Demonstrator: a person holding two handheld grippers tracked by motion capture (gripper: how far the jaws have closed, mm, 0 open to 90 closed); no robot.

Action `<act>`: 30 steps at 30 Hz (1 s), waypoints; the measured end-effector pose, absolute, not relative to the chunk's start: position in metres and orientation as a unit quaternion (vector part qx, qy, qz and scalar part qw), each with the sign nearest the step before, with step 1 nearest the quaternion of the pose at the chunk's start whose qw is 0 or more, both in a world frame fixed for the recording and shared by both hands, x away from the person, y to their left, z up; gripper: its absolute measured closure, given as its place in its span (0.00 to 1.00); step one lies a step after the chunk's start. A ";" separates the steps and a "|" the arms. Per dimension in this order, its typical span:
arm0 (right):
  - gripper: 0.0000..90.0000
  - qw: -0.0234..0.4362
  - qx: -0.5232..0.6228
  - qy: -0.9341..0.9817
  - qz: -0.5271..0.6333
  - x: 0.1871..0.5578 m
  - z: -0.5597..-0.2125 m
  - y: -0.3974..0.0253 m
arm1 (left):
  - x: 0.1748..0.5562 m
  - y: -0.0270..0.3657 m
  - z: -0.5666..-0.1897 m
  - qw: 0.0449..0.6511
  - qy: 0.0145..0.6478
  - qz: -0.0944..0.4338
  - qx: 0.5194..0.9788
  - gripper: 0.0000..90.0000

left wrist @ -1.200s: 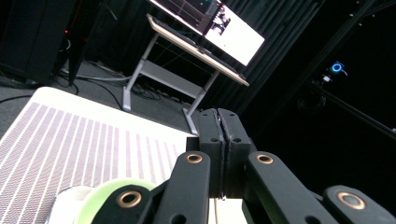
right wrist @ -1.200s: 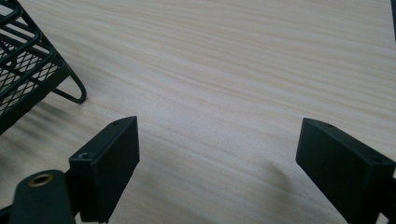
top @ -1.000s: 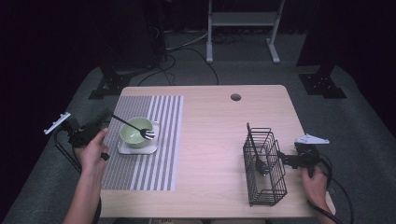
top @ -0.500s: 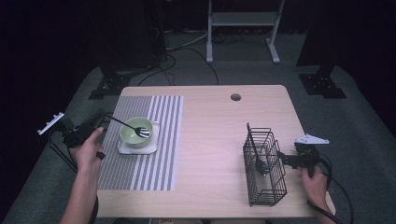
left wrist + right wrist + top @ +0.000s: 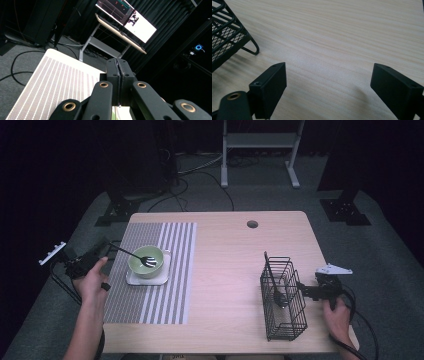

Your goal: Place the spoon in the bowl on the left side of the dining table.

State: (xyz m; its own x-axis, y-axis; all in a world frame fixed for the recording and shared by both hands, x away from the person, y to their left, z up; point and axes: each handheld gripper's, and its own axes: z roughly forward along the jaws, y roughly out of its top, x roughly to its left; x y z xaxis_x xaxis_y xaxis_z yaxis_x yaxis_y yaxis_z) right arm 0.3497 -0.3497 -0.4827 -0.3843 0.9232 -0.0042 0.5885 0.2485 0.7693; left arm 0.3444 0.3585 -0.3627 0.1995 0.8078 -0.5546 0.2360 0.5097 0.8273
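Over the green bowl (image 5: 146, 260) on the striped mat (image 5: 155, 270), my left gripper (image 5: 102, 251) had drawn outward, jaws clamped on the black fork (image 5: 136, 256), tines staying in the bowl. My right gripper (image 5: 306, 291) waited wide open beside the wire caddy (image 5: 283, 297), so I judged the fork was headed there.

A light wooden rectangular bench (image 5: 225, 270) with rounded corners is seen in the high view, standing on a grey carpeted floor (image 5: 380, 245). A small round cable hole (image 5: 252, 224) is cut near its far edge. On the left part of the bench a grey and white striped rectangular placemat (image 5: 160, 290) is laid flat, reaching from near the far edge almost to the near edge. On the placemat a white square plate (image 5: 147, 279) is placed. On the right part, directly on the bare wood, a black wire rectangular basket (image 5: 283, 305) is standing upright, well apart from the placemat. In the right gripper view, one wire foot of this basket is seen resting on the wood grain.
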 end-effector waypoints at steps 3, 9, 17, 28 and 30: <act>0.14 0.238 0.501 0.754 0.353 0.350 -0.483 -0.350 | 0.345 0.360 -0.365 0.633 0.596 0.226 0.439 1.00; 0.14 0.237 0.502 0.754 0.352 0.350 -0.483 -0.350 | 0.346 0.364 -0.370 0.628 0.603 0.230 0.435 1.00; 0.14 0.237 0.502 0.754 0.353 0.350 -0.483 -0.350 | 0.348 0.369 -0.382 0.616 0.618 0.235 0.428 1.00; 0.14 0.237 0.501 0.754 0.351 0.350 -0.483 -0.349 | 0.353 0.372 -0.400 0.602 0.637 0.232 0.422 1.00; 0.14 0.237 0.501 0.754 0.351 0.350 -0.483 -0.349 | 0.354 0.372 -0.401 0.600 0.638 0.233 0.422 1.00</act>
State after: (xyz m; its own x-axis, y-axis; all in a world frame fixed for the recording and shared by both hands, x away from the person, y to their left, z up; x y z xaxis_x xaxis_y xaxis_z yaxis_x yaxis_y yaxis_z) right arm 0.3500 -0.3493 -0.4829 -0.3853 0.9228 -0.0045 0.5904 0.2502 0.7674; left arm 0.3541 0.3720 -0.4015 0.0760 0.8189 -0.5689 0.2591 0.5347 0.8043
